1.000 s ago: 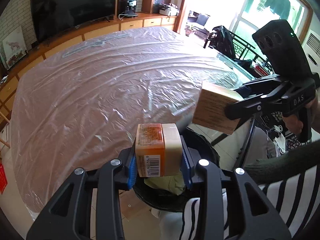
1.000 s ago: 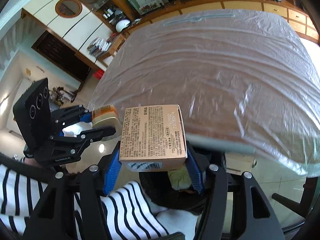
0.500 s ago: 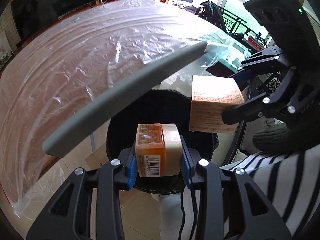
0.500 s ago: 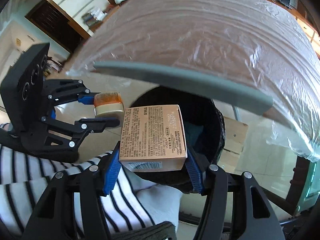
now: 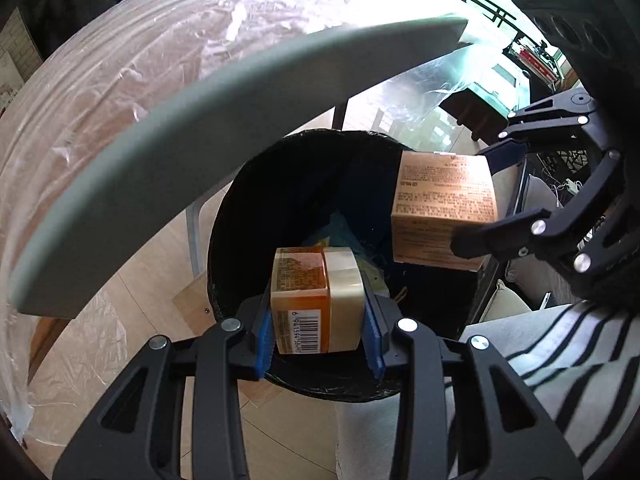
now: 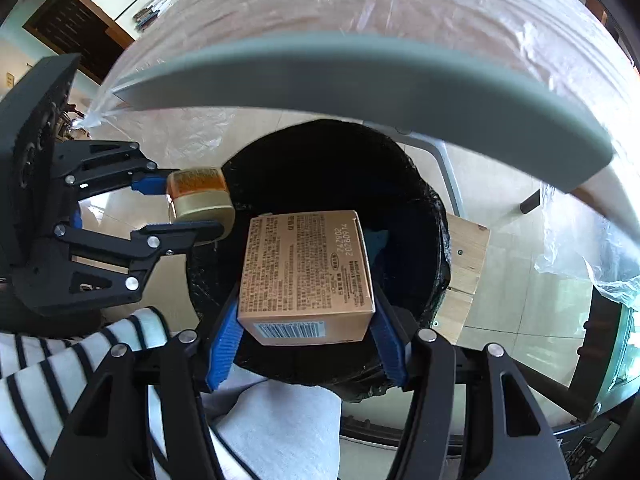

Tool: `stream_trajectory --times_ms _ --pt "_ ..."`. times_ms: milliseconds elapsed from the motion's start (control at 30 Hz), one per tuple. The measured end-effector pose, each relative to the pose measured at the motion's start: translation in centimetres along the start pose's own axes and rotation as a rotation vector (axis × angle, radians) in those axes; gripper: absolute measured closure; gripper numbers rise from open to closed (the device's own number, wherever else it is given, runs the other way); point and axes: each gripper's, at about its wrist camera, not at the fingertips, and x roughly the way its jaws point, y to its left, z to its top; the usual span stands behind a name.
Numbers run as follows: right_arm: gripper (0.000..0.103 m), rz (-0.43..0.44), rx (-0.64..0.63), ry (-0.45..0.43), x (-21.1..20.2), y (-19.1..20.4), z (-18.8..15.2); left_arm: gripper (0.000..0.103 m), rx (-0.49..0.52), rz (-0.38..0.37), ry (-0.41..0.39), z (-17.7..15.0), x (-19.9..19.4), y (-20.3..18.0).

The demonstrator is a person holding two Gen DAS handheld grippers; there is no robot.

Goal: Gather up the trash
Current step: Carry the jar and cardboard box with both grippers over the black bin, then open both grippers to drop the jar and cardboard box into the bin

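My left gripper [image 5: 318, 326] is shut on a small orange jar with a cream lid [image 5: 316, 300] and holds it over the near rim of a black trash bin [image 5: 232, 216]. My right gripper [image 6: 306, 330] is shut on a tan printed carton [image 6: 306, 276] and holds it above the bin's mouth [image 6: 432, 208]. The carton [image 5: 442, 212] and right gripper [image 5: 488, 200] show at the right in the left wrist view. The jar [image 6: 202, 200] and left gripper [image 6: 180, 208] show at the left in the right wrist view. Some trash lies deep in the bin.
The grey table edge [image 5: 200, 128] with its plastic-covered top [image 5: 120, 60] hangs over the bin's far side; it also shows in the right wrist view [image 6: 360, 84]. A table leg [image 5: 194, 236] and a wooden board [image 6: 466, 264] stand beside the bin. My striped sleeves are near both grippers.
Both grippers have dropped below the table edge and moved over the bin, still holding the jar and the carton. The bin mouth now fills the middle of both views.
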Motion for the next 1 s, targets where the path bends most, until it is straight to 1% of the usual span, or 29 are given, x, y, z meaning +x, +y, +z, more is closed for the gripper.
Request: stream_trajectory --times_ms 167,233,267,300,333,367,400,500,567,667,733,800,833,867,900,933,967,1000 --pt "0.045 -0.019 0.006 0.007 1.2 0.3 0.0 0.065 0.008 0.006 0.012 0.5 0.5 -0.3" --pt "0.045 -0.027 0.012 0.006 1.4 0.3 0.2 0.065 0.006 0.003 0.006 0.7 0.8 -0.2" --pt "0.044 -0.023 0.017 0.002 1.4 0.2 0.4 0.065 0.005 -0.011 0.002 0.9 0.8 -0.2" --pt "0.043 -0.012 0.024 -0.001 1.3 0.2 0.3 0.051 0.001 -0.027 0.003 0.9 0.7 -0.1" --pt "0.033 0.006 0.035 -0.001 1.1 0.0 0.2 0.036 -0.004 -0.033 0.008 0.9 0.7 -0.1" --pt "0.026 0.010 0.041 -0.005 1.0 -0.2 0.0 0.019 -0.006 -0.024 -0.012 0.9 0.3 -0.1" --pt "0.026 0.010 0.044 -0.013 0.6 -0.3 -0.2 0.018 -0.002 -0.022 -0.026 0.7 -0.1 0.0" --pt "0.026 0.004 0.042 -0.010 -0.1 -0.6 -0.6 0.018 -0.004 -0.023 -0.026 0.7 -0.5 0.3" --pt "0.023 0.001 0.039 0.003 -0.6 -0.7 -0.8 0.018 -0.013 -0.032 -0.020 0.8 -0.8 0.6" --pt "0.022 -0.006 -0.002 0.033 -1.6 -0.2 -1.1 0.018 -0.016 -0.072 -0.007 1.0 -1.5 1.0" --pt "0.022 -0.005 -0.038 0.040 -2.3 0.1 -1.0 0.018 -0.006 -0.104 -0.020 1.3 -2.4 1.0" --pt "0.022 0.023 -0.057 0.004 -4.5 0.3 -0.7 0.018 0.001 -0.127 -0.054 1.8 -4.4 1.1" --pt "0.022 0.032 -0.053 -0.026 -5.6 0.2 -0.3 0.018 0.003 -0.126 -0.092 2.2 -6.1 1.4" --pt "0.021 0.049 -0.040 -0.087 -7.5 -0.2 0.4 0.018 0.002 -0.118 -0.129 2.6 -7.4 1.7" --pt "0.019 0.055 -0.027 -0.144 -9.1 -0.7 1.1 0.009 -0.005 -0.109 -0.174 3.2 -8.8 2.2" --pt "0.012 0.040 -0.010 -0.204 -10.7 -1.3 1.9 0.004 -0.020 -0.097 -0.223 3.7 -10.1 2.8" --pt "0.004 -0.003 0.018 -0.286 -12.6 -2.3 3.3 0.001 -0.046 -0.065 -0.295 4.5 -11.8 4.2" --pt "0.004 -0.039 0.041 -0.349 -13.8 -3.2 4.6 0.001 -0.078 -0.023 -0.346 5.3 -12.9 5.7"
